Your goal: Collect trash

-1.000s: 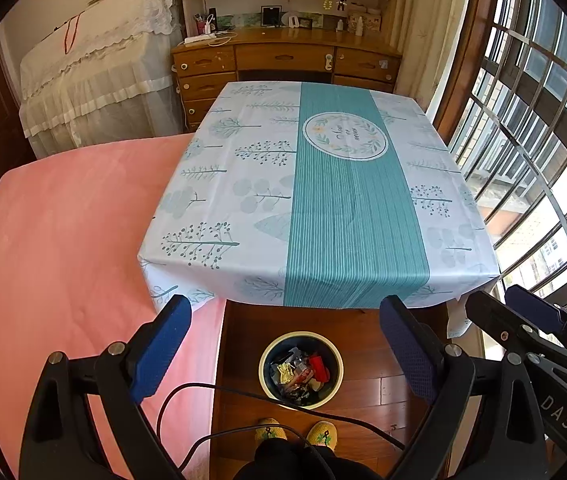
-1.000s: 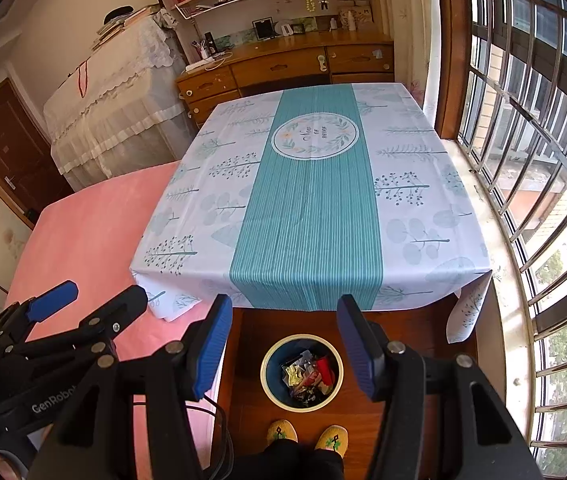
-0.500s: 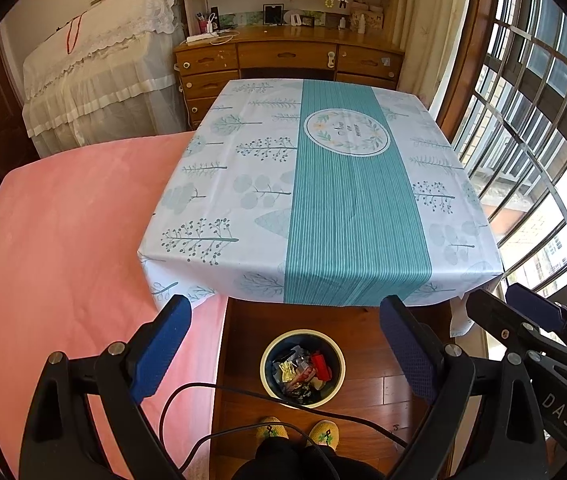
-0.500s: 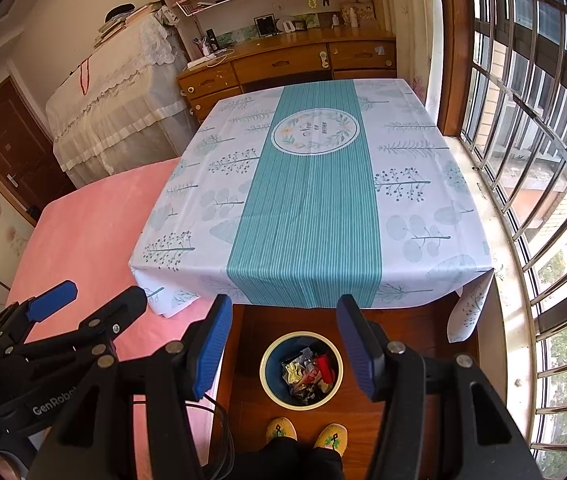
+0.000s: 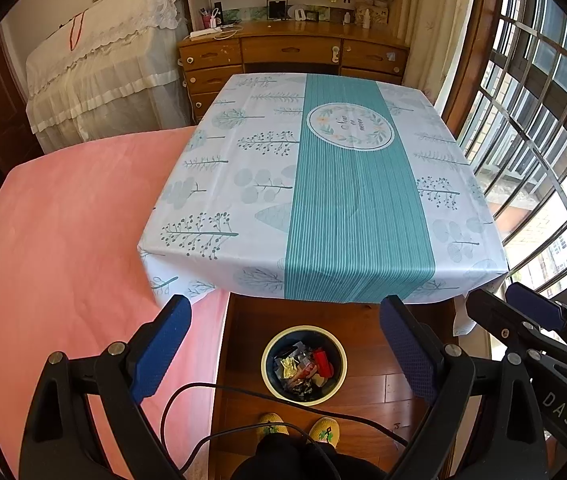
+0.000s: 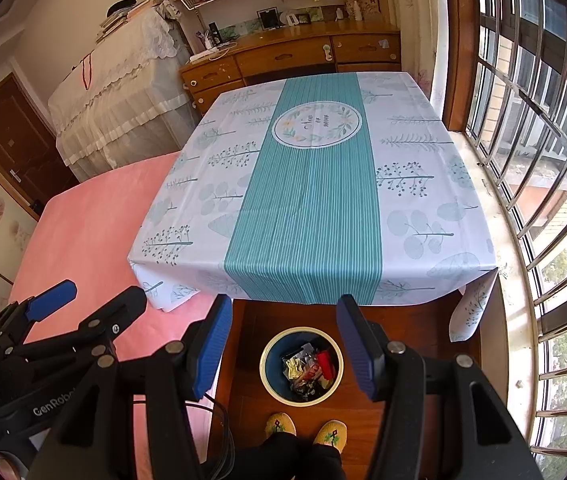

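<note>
left gripper (image 5: 285, 346): jaws spread wide, nothing between the blue pads. right gripper (image 6: 283, 346): jaws parted, likewise empty. both hang above the floor, tilted downward over the near edge of the table.

the trash (image 6: 307, 368) sits in a round waste bin (image 6: 267, 376) on the wooden floor (image 5: 367, 384), just in front of the person's yellow slippers (image 6: 279, 426) and just short of the table's near edge. contents: crumpled foil and plastic wrappers, one red piece, mixed scraps. no loose litter is visible on the tablecloth (image 5: 339, 184) or on the pink bedspread (image 5: 63, 232).

judgement: collection looks largely finished. the step in hand would be a check of the surfaces for stragglers. sweep the view slowly across the cloth and along the floor by the bin; keep the trailing cable (image 5: 219, 390) clear of the bin mouth.

materials: bin is smooth and rigid, cream rim, dark blue interior, cylindrical. tablecloth is slick, printed with leaf sprigs, with a ribbed teal centre band and an oval emblem; it drapes loosely at the corners. bedspread appears soft and matte. floor is glossy plank. gripper pads carry a fine dimpled texture.
</note>
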The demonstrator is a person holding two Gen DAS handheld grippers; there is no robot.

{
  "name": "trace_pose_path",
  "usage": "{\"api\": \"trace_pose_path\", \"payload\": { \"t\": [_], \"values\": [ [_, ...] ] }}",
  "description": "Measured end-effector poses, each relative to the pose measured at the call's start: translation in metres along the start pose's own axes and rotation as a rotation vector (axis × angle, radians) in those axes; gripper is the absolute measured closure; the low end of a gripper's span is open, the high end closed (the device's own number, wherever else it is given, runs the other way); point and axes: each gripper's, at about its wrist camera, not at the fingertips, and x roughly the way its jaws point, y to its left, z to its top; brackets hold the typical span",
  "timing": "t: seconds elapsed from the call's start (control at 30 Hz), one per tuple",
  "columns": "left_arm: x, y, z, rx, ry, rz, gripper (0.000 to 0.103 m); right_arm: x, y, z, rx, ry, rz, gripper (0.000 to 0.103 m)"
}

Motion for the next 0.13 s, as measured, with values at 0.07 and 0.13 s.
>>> {"api": "trace_pose_path", "payload": {
  "t": [0.07,0.13],
  "values": [
    [0.0010,-0.0004,0.0004,0.001,0.001,0.003,0.009,0.0009,-0.0009,0.0005,0.000,0.002,0.004,0.048],
    [0.0016,-0.0006,0.0005,0.001,0.003,0.007,0.009,0.0023,-0.0026,0.0017,-0.002,0.006,0.008,0.048]
  ]
}}
